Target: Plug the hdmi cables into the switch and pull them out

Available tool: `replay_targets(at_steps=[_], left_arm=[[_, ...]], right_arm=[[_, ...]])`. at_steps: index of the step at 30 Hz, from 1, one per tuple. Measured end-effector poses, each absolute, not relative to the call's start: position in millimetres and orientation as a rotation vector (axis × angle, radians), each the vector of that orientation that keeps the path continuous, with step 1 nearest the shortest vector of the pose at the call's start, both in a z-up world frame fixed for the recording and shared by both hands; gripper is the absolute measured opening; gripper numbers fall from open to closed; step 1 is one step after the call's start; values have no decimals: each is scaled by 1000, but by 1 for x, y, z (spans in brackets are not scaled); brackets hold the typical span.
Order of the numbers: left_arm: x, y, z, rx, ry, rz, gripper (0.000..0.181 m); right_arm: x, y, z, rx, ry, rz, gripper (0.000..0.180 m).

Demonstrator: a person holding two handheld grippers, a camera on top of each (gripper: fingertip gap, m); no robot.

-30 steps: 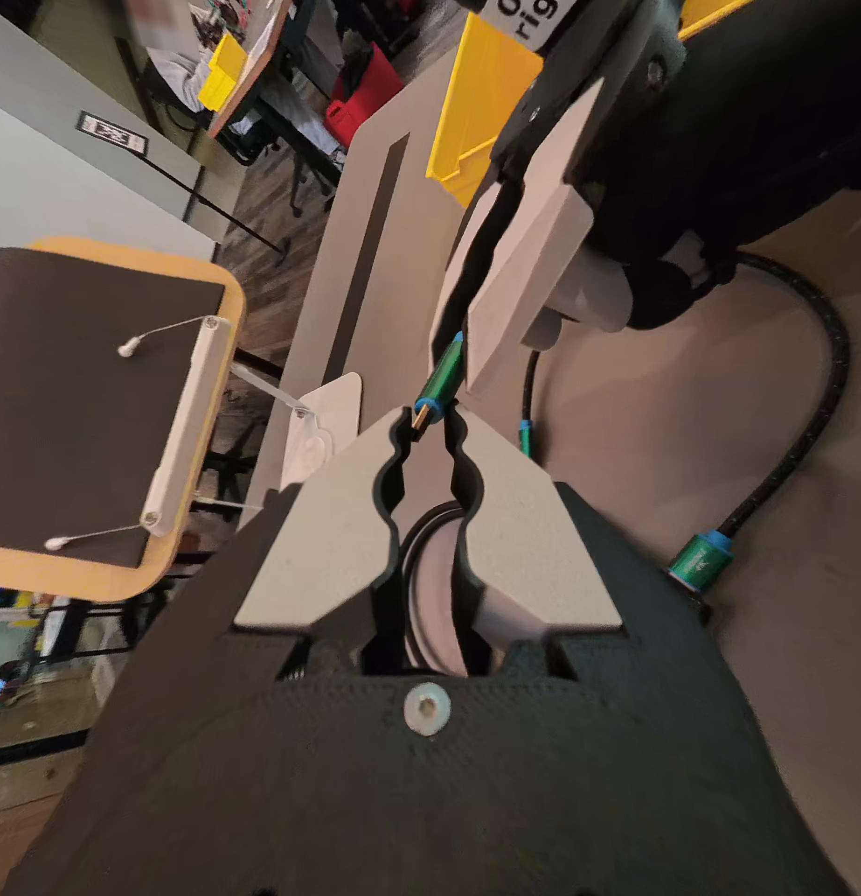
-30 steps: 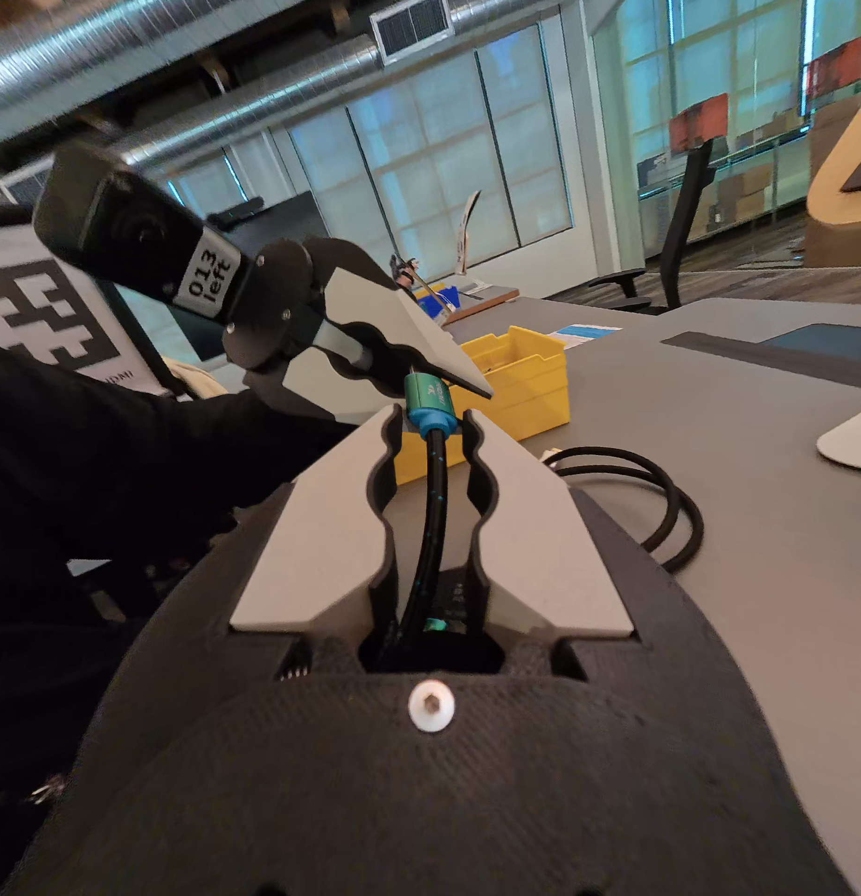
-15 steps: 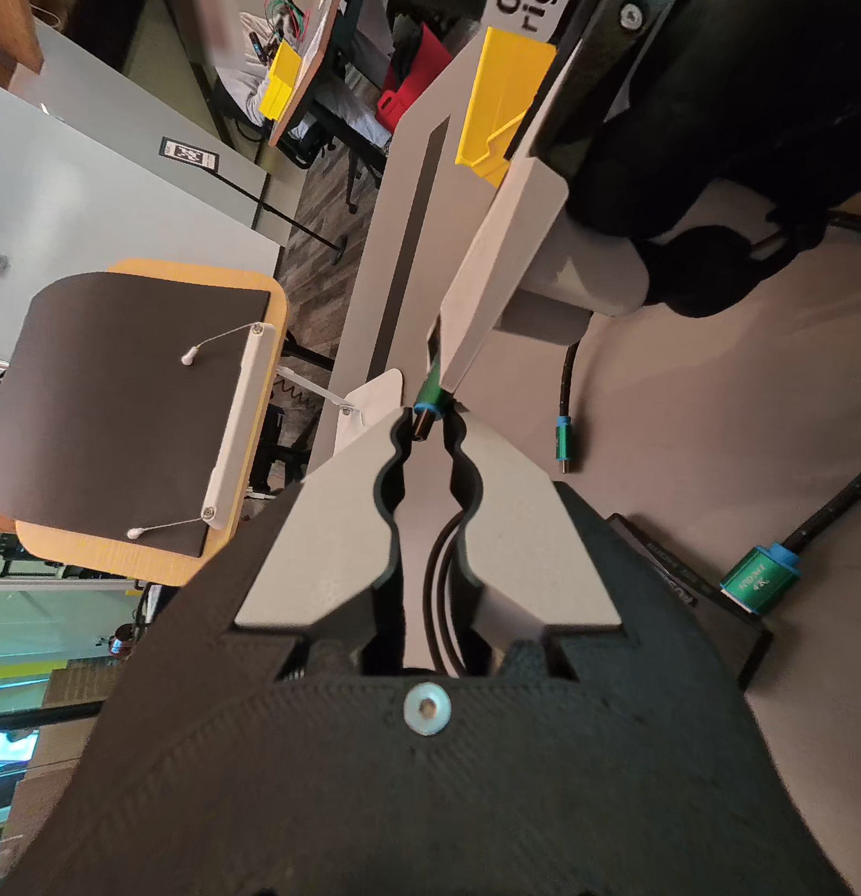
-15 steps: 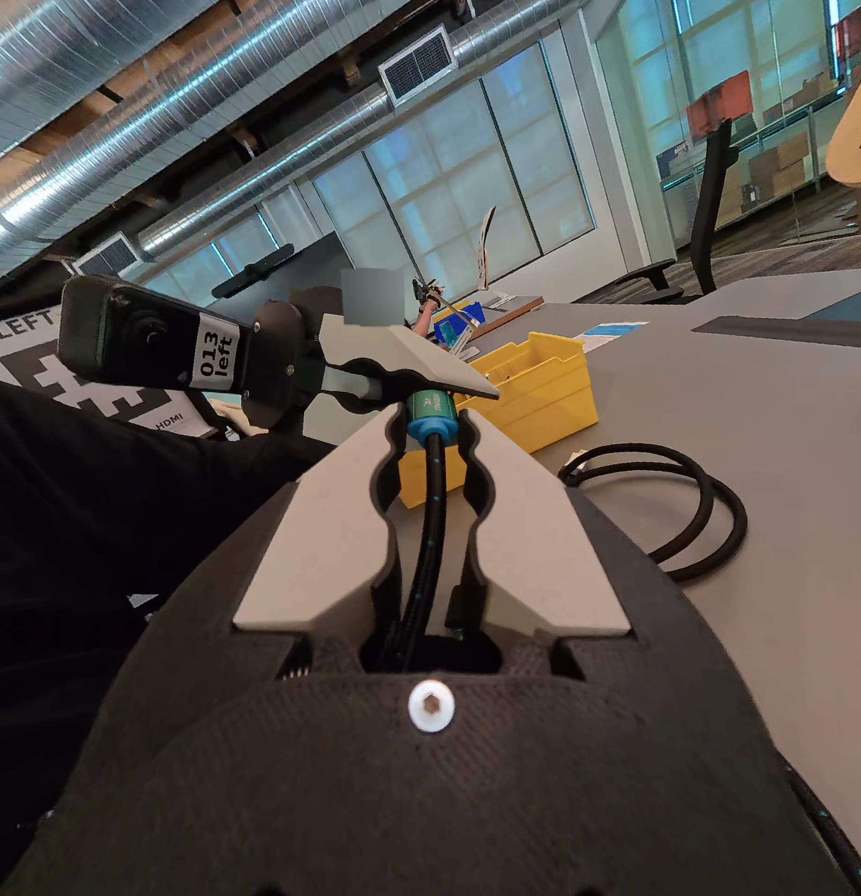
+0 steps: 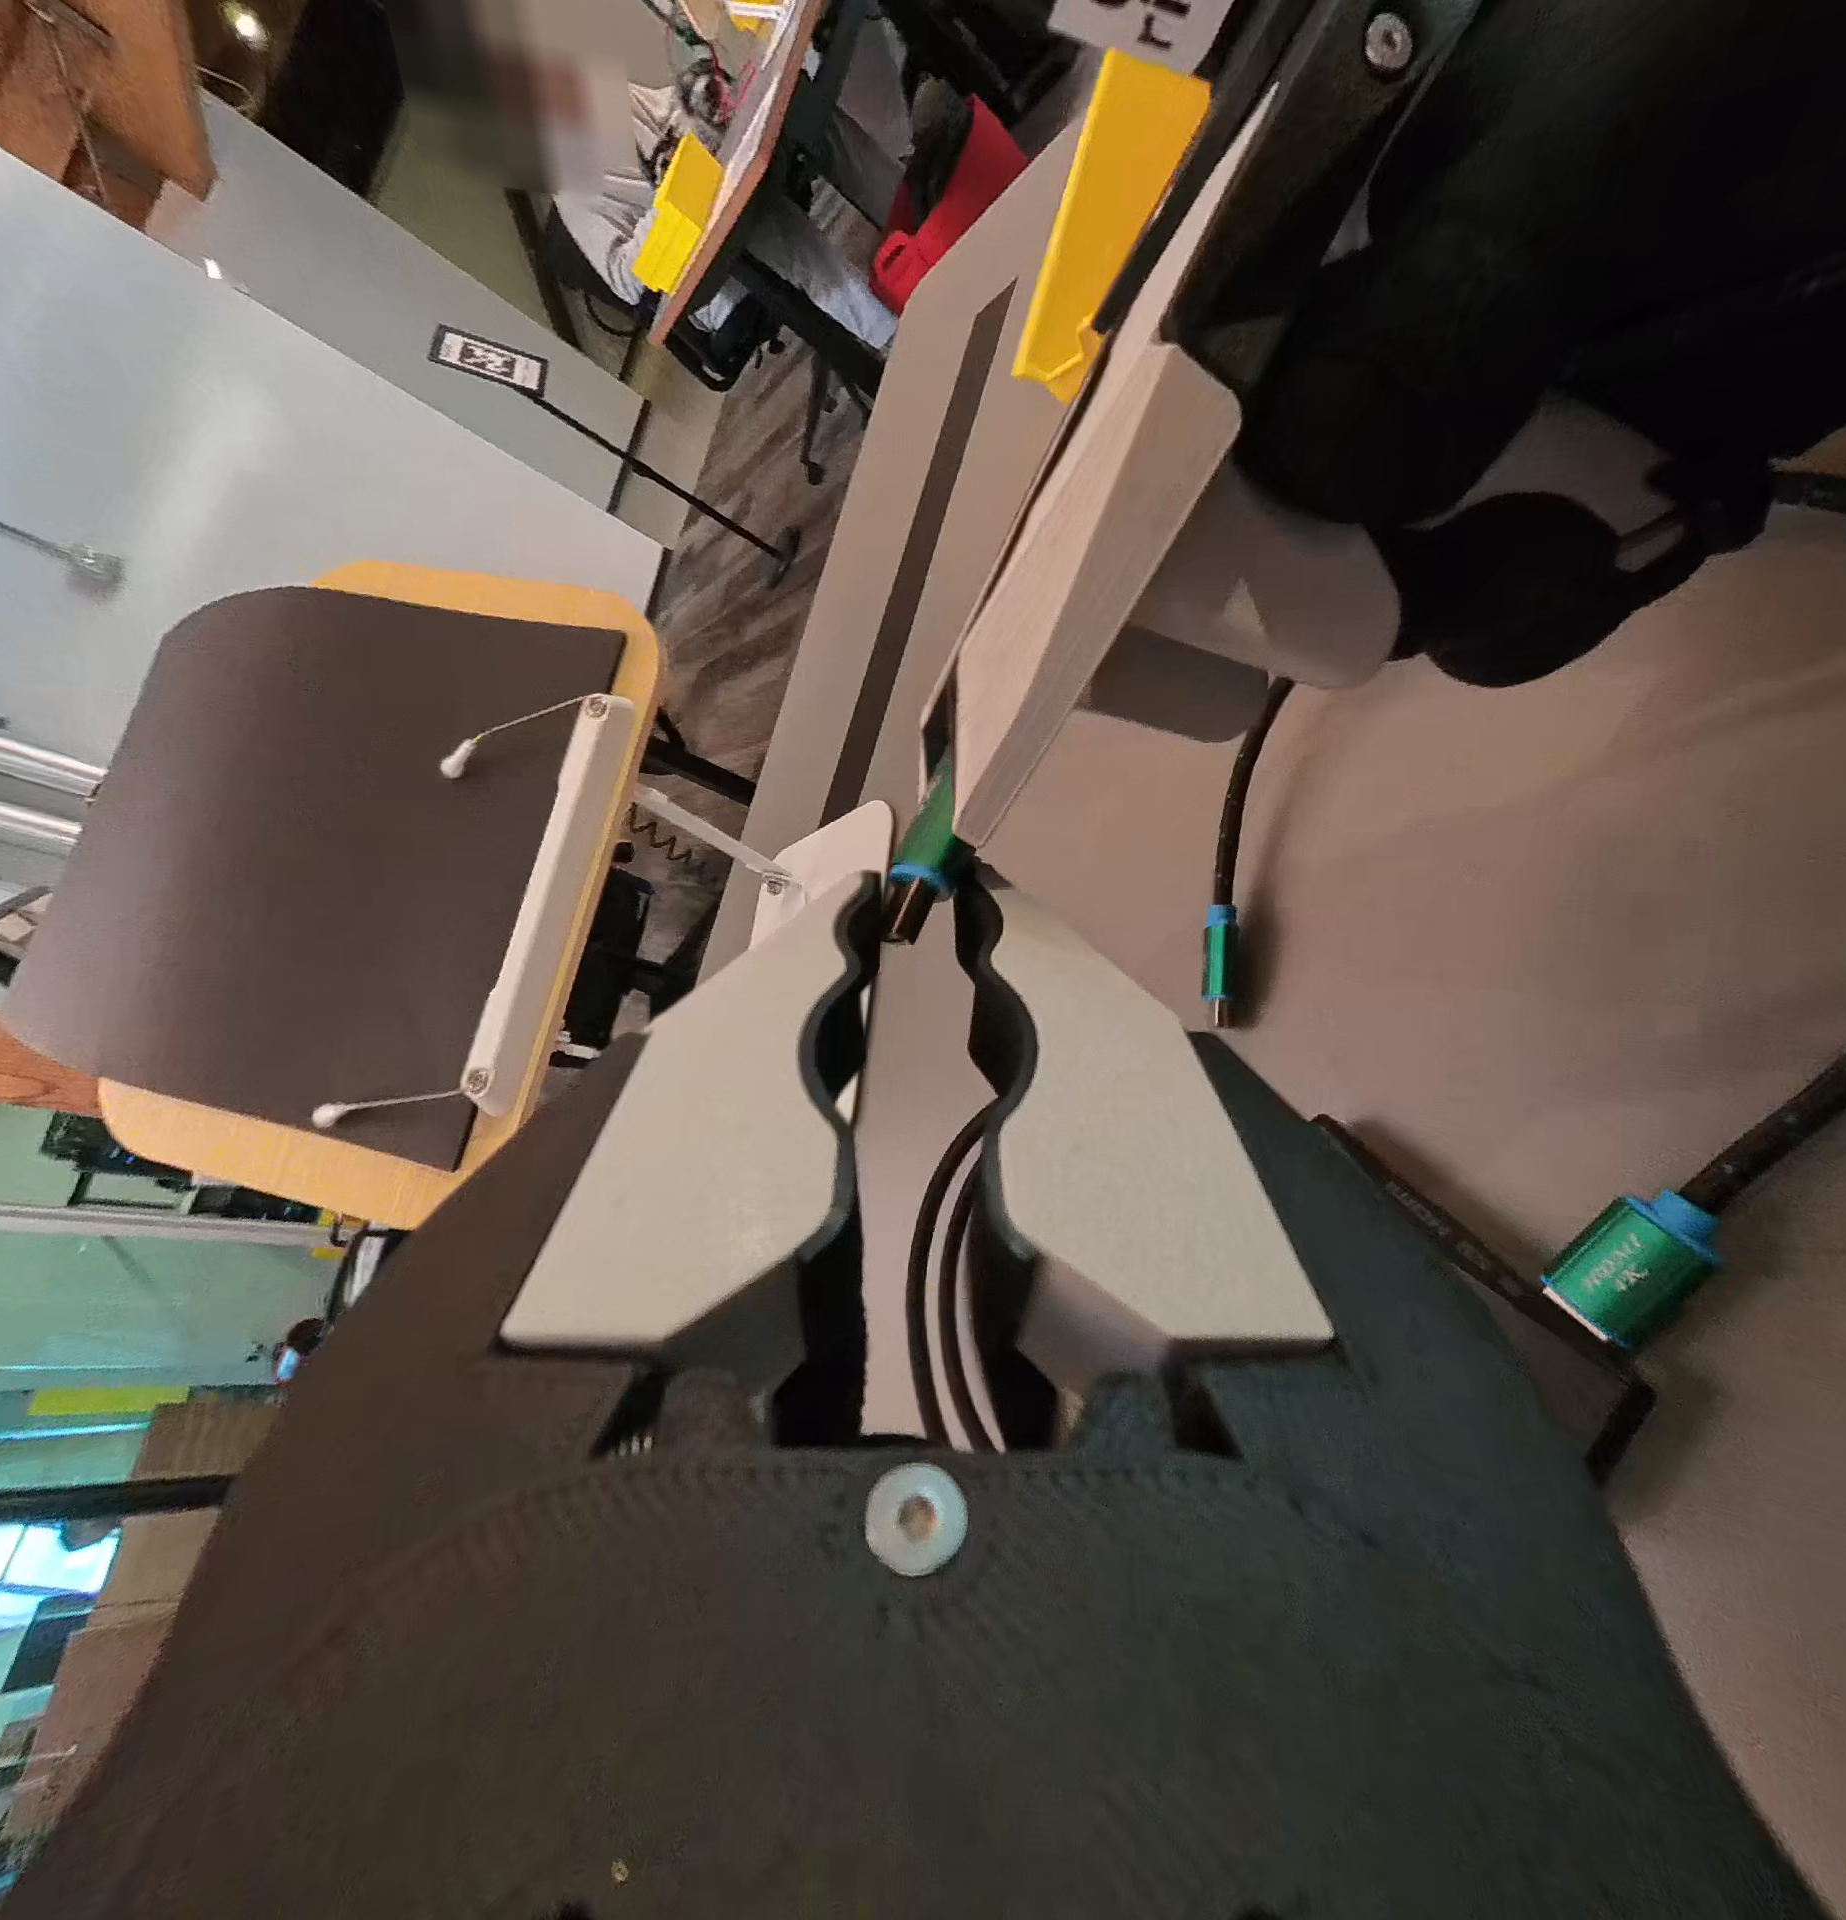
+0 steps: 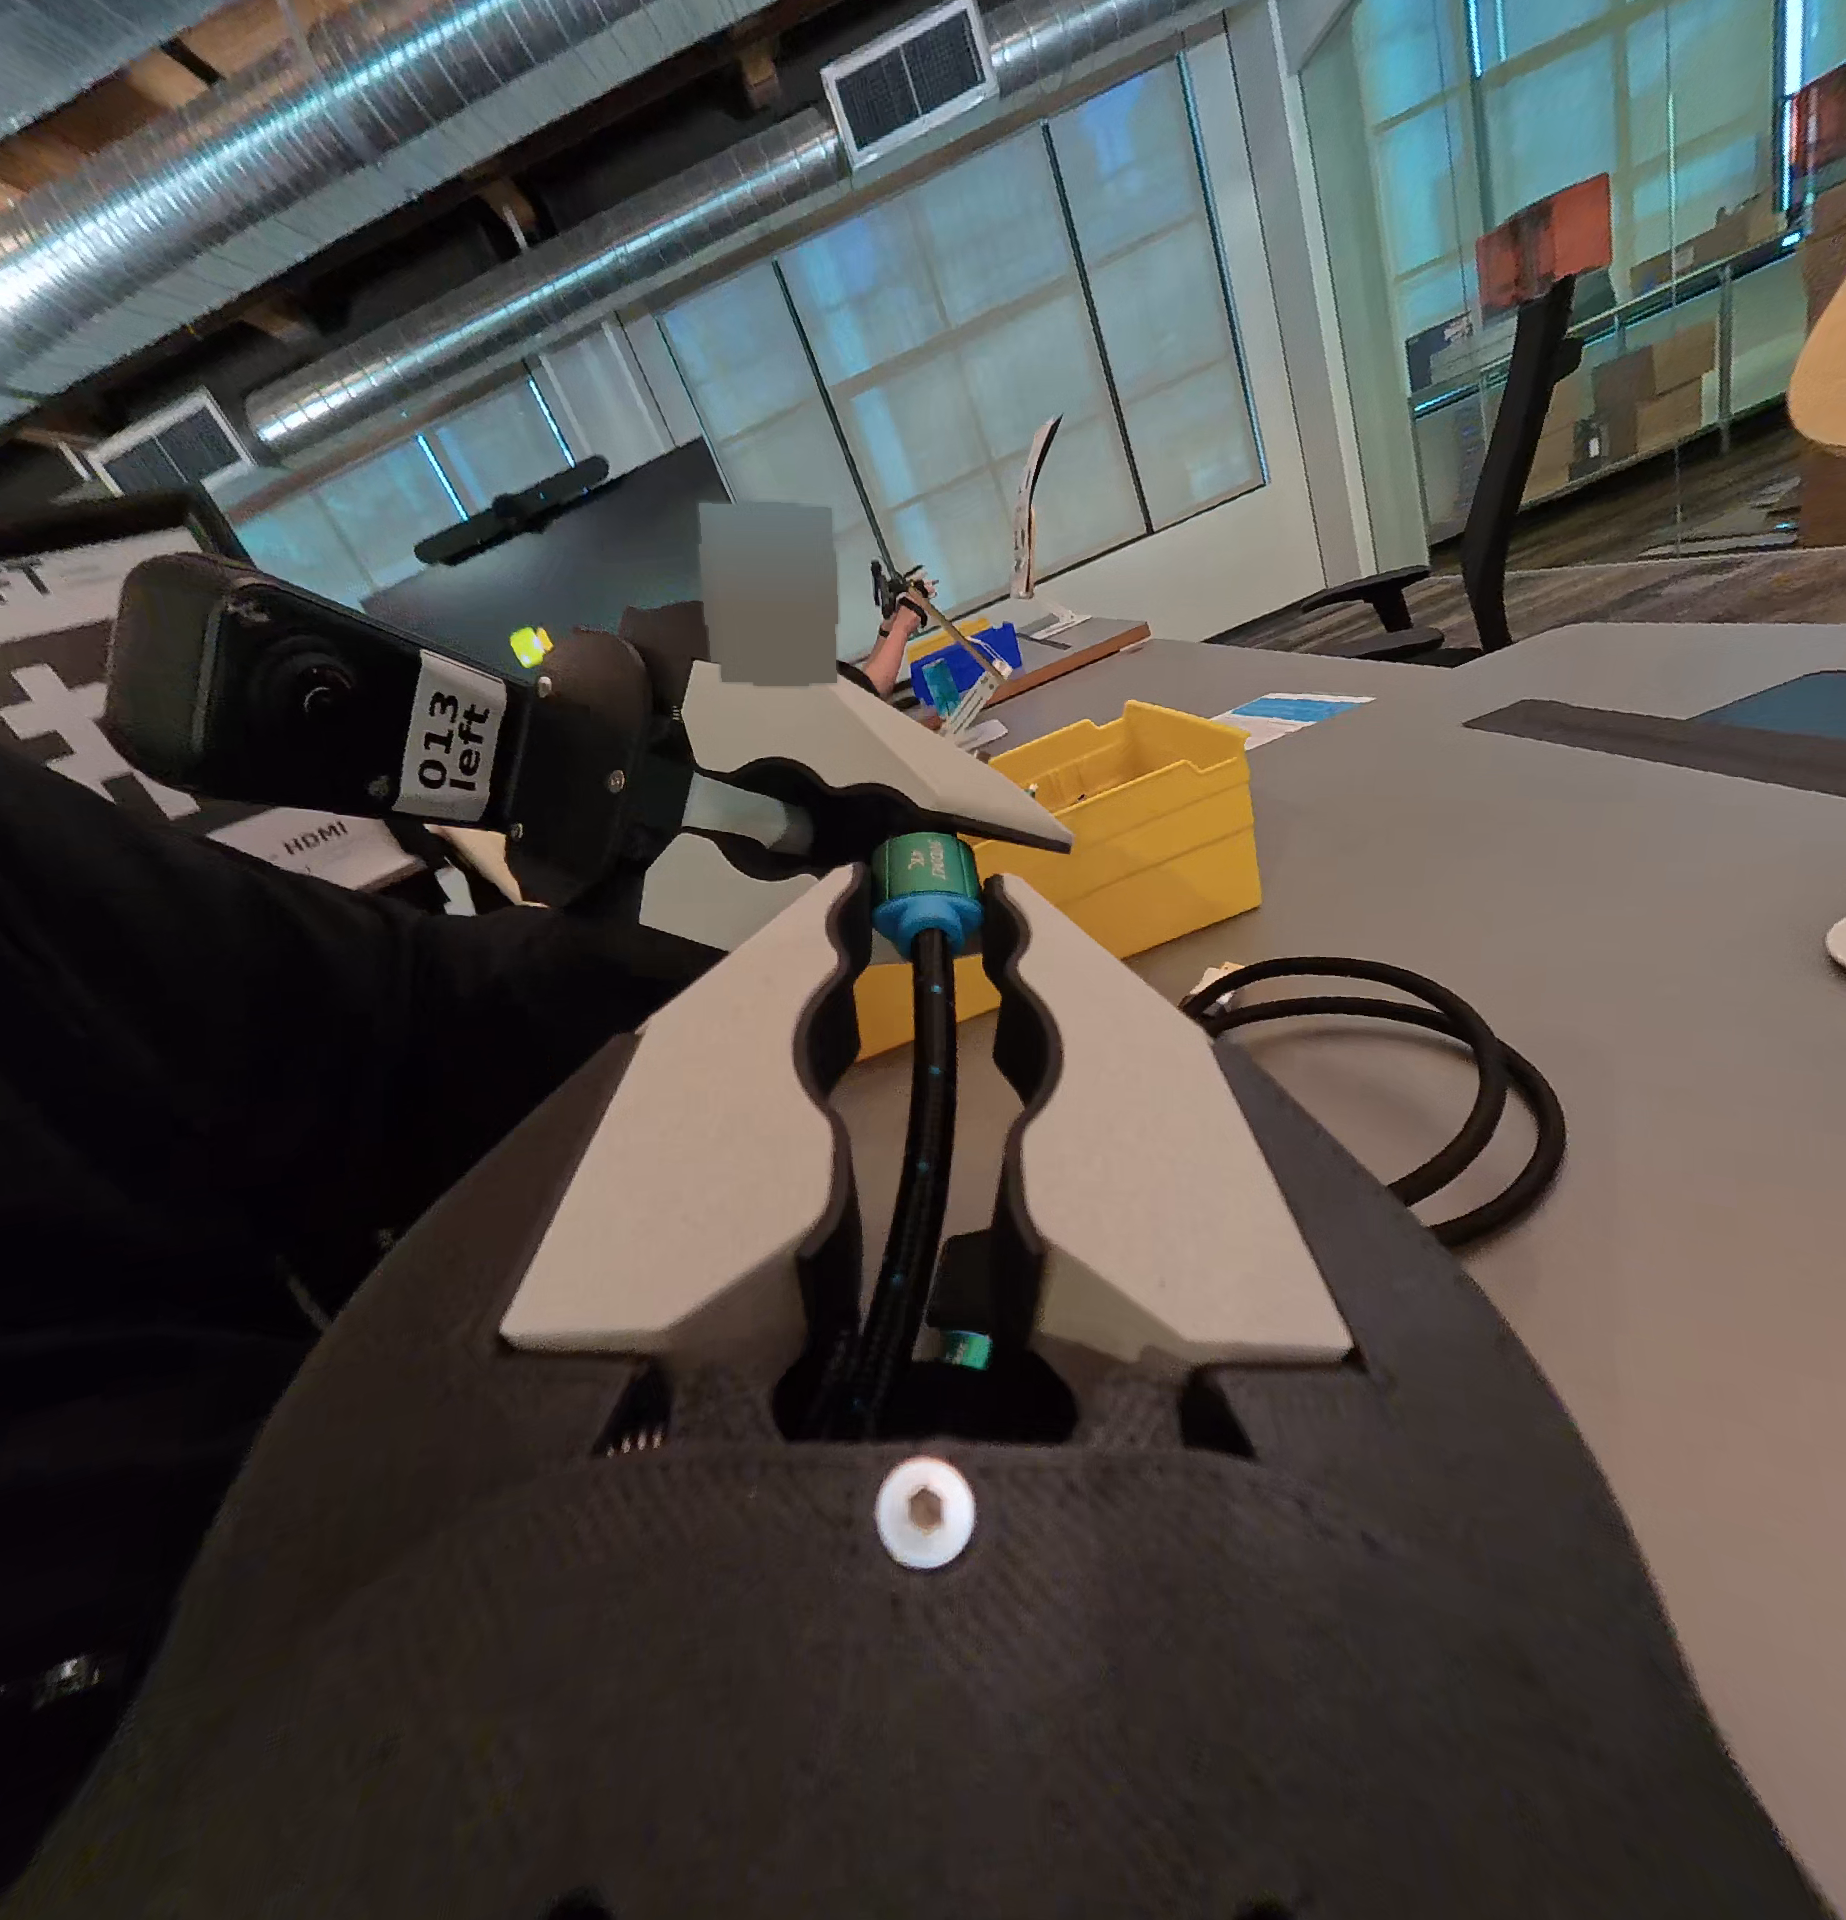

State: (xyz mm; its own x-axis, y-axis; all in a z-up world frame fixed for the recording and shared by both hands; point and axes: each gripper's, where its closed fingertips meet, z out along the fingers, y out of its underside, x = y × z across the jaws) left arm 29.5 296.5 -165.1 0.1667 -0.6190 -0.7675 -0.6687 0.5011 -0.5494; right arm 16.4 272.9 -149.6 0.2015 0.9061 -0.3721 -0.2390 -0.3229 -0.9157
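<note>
We hold one green metal HDMI plug with a blue collar (image 6: 921, 881) in mid-air above the grey tabletop (image 6: 1521, 935), where both tools meet. The right gripper (image 6: 921, 896) is closed on the plug at its blue collar, and the braided black cable (image 6: 924, 1122) runs back between its grey fingers (image 6: 1106, 1143). The left gripper (image 5: 914, 904) stands with its jaws narrow at the plug's metal tip; whether they clamp it or merely touch it, we cannot tell.

The black HDMI switch box (image 5: 1470, 1278) lies on the tabletop, with a second green plug (image 5: 1625, 1273) apparently seated in it. A third, slimmer green connector (image 5: 1220, 961) lies loose nearby.

Procedure, as we judge it:
1. Seat the left jaws squarely on the plug body before the right releases.
2. Keep the plug's flat faces parallel to the pads.
3. Align with a free port before pushing.
</note>
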Motion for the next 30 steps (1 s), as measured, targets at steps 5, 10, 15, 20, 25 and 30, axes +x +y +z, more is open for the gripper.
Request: replay_targets(at_steps=[5,10,15,20,25,30], left_arm=[[20,293,-169,-1114,1478,138,12],[13,292,-169,-1102,1434,106,15],[8,290,-169,-1117,1407,67,15],[11,287,-178,-1154,1376,3,15],[14,288,-177,-1197,1333,-27,15],[23,290,-177,-1208,1323,-28,15]], right_arm=[[7,267,-156,-1416,-780,1224,18],[-3,266,-159,-1425,-788,1184,18],[-8,264,-157,-1429,-712,1225,18],[-5,262,-163,-1418,-592,1272,18],[1,260,-161,-1399,-569,1298,18],[12,261,-164,-1418,-524,1305,16]])
